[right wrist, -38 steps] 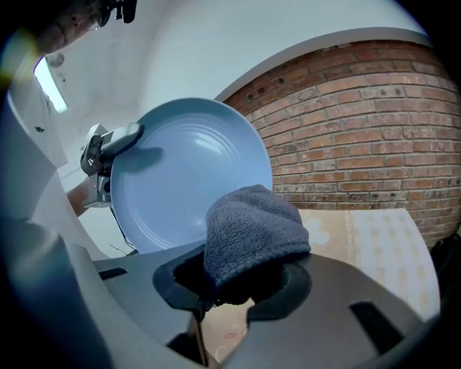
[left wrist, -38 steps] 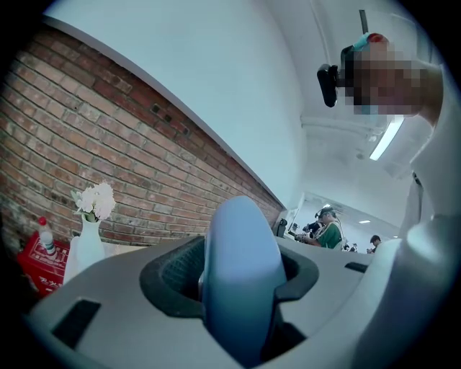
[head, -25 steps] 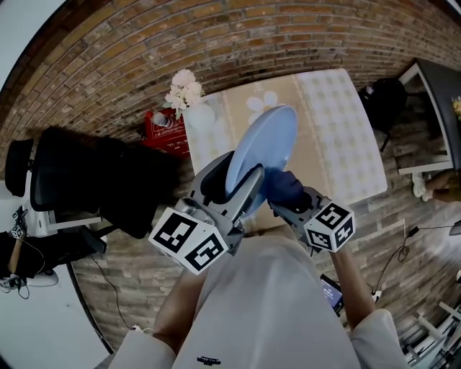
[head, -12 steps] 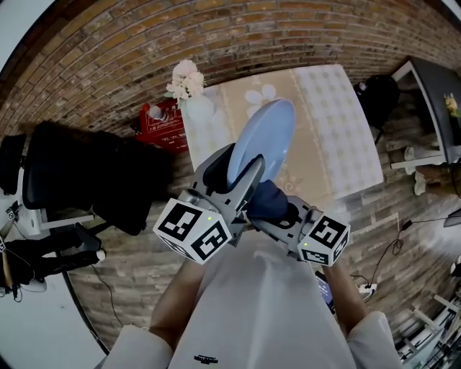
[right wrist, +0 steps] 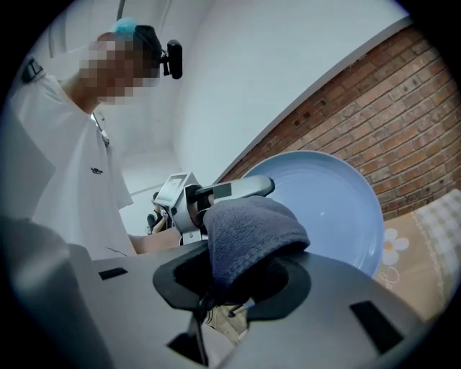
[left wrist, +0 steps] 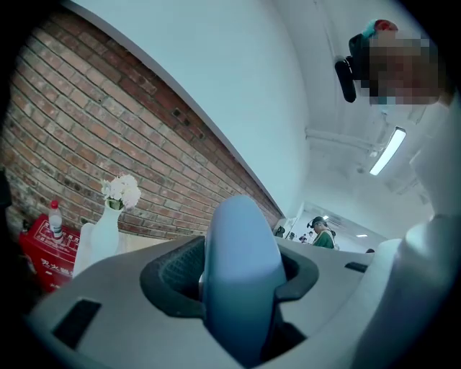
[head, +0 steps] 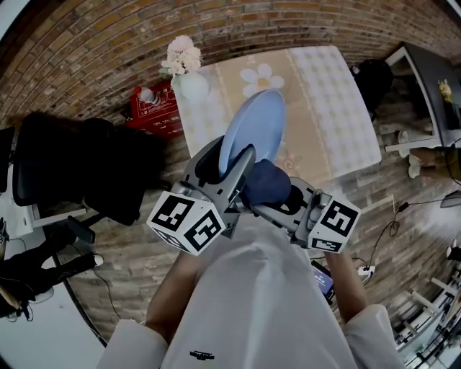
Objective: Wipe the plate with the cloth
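**Operator:** Brick wall (head: 216, 21) runs across the top of my head view. From the left I have a black chair (head: 72, 166), then a red crate (head: 155, 108) with a bottle (head: 148, 95) in it. Next comes a white vase (head: 189, 85) of pale flowers (head: 181, 52), standing at the left corner of the table (head: 338, 108). The tablecloth is beige, with a daisy print and checks.

**Desk:** Any writing?

**Operator:** There is white print on the crate, too small for me to read. The small mark on my shirt (head: 252, 303) is the same. The cubes carry only black square markers.

**Desk:** Grippers?

**Operator:** My left gripper (head: 229, 162) is clamped on the lower rim of the light blue plate (head: 253, 126), holding it up on edge above the table. Just right of that, the dark blue cloth (head: 265, 184) is bunched into a pad. As far as I can tell, it rests against the plate's lower face. My right gripper (head: 277, 198) has its jaws closed on that cloth.
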### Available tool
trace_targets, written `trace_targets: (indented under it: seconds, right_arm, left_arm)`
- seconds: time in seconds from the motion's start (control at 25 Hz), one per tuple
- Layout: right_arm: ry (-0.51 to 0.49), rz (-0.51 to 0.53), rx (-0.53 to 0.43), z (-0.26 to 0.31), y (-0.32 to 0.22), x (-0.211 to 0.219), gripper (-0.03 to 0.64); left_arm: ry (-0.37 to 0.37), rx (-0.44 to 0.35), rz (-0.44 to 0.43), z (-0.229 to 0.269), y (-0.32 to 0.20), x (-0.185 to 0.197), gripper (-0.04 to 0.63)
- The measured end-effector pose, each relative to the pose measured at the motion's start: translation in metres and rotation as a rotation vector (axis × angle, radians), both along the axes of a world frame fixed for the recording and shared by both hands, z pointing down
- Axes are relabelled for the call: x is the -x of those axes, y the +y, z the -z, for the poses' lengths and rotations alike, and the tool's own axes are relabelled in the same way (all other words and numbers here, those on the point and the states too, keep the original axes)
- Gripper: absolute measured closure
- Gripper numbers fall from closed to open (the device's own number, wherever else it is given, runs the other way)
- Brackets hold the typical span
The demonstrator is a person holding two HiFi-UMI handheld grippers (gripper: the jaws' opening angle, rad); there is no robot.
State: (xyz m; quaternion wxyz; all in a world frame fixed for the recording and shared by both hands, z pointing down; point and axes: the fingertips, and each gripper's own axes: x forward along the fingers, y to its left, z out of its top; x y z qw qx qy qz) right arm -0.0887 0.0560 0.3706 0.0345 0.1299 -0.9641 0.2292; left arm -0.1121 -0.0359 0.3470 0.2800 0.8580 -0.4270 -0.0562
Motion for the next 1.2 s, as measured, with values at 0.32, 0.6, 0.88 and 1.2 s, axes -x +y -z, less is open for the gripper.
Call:
trace_targets:
  seconds: [0.32, 0.6, 0.88, 1.2]
  right_arm:
    - [0.104, -0.193, -0.139, 0.021, -0.034, -0.04, 0.472]
    - [0.208, -0.512, -0.267, 0.033, -0.073, -0.107, 0.472]
    - [0.239, -0.836, -0.141, -0.005, -0.073, -0.157, 0.474]
    - [0.281, -0.847, -0.085, -0.035, -0.054, -0.14, 0.474]
  left_arm:
    - [0.012, 0.028, 0.025, -0.012, 0.016, 0.022, 0.377]
    - [-0.032, 0.034, 0.034, -0.02, 0.027, 0.034, 0.377]
    - [-0.086, 0.035, 0.024, -0.03, 0.042, 0.034, 0.377]
    - [-0.121, 0.057, 0.029, -0.041, 0.052, 0.037, 0.377]
